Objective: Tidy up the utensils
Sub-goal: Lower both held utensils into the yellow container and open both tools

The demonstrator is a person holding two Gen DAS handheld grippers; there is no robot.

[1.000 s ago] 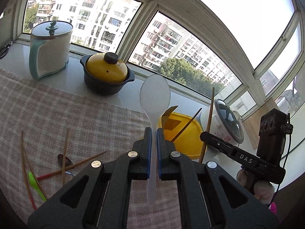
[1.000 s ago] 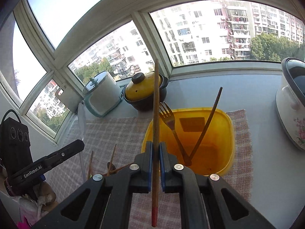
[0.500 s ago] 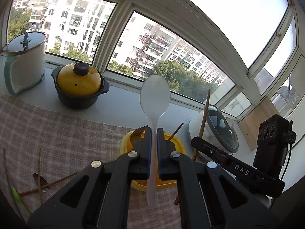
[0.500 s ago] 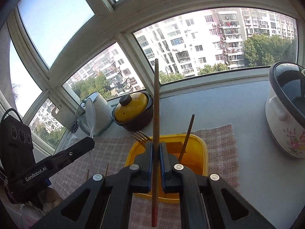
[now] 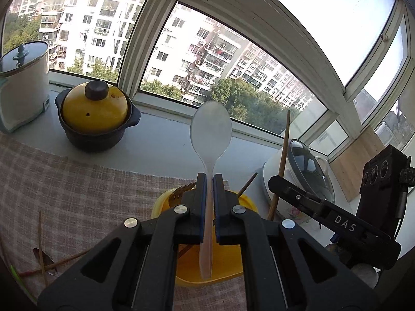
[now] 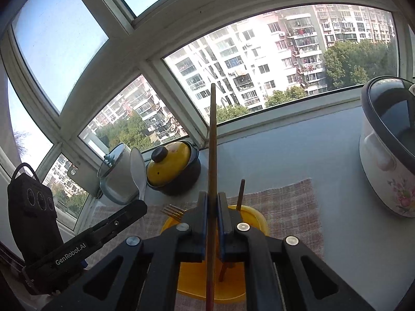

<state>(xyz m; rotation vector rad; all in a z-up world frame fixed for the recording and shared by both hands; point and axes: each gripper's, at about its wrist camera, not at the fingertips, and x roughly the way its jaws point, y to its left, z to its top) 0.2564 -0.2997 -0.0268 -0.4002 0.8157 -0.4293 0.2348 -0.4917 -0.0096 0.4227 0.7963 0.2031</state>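
My left gripper (image 5: 210, 178) is shut on a translucent white plastic spoon (image 5: 210, 132), bowl up, over the yellow tub (image 5: 197, 272). My right gripper (image 6: 212, 197) is shut on a wooden chopstick (image 6: 212, 140) held upright above the same yellow tub (image 6: 256, 220). A gold fork (image 6: 173, 211) and another chopstick (image 6: 241, 190) lean in the tub. In the left wrist view the right gripper (image 5: 275, 181) holds its chopstick (image 5: 284, 142) at the right. Loose chopsticks (image 5: 40, 238) and a dark spoon (image 5: 42, 258) lie on the checked cloth at the left.
A yellow-lidded black pot (image 5: 94, 119) and a white lidded pot (image 5: 22, 85) stand on the sill at the back left. A floral rice cooker (image 6: 389, 150) stands at the right. The checked cloth (image 5: 64, 181) covers the counter under the tub.
Both grippers have moved forward and tilted up over the yellow tub, which now lies beneath the fingers. Each still holds its utensil.
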